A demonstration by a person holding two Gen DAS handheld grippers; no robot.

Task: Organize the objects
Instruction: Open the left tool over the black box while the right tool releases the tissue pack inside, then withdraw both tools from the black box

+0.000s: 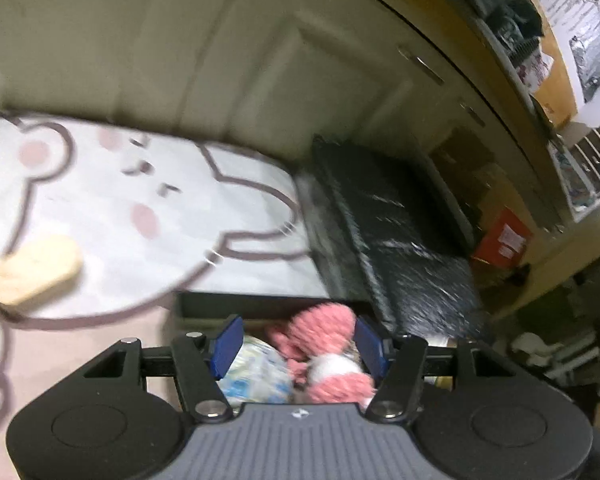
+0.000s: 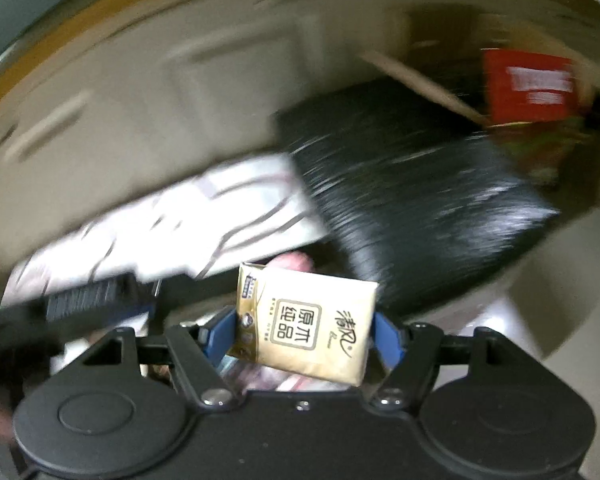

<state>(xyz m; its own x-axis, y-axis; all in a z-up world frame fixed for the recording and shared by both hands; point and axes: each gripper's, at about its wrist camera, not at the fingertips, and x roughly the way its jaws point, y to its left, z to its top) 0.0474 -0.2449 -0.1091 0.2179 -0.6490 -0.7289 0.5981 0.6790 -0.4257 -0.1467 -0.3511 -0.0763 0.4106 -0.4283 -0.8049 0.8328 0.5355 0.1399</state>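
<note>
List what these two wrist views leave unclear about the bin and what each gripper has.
- Left wrist view: the dark bin is mostly hidden by the left gripper; only the pink knit item and a pale printed packet show.
- Same view: blur hides whether the pads touch the knit item.
- Right wrist view: the tissue pack in the right gripper covers what lies below.
- Same view: the background is smeared.

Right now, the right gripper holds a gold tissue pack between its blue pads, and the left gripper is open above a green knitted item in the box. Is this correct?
One thing is wrong: the knitted item below the open left gripper is pink and white, not green, as the left wrist view shows. The right gripper does hold the gold tissue pack.
</note>
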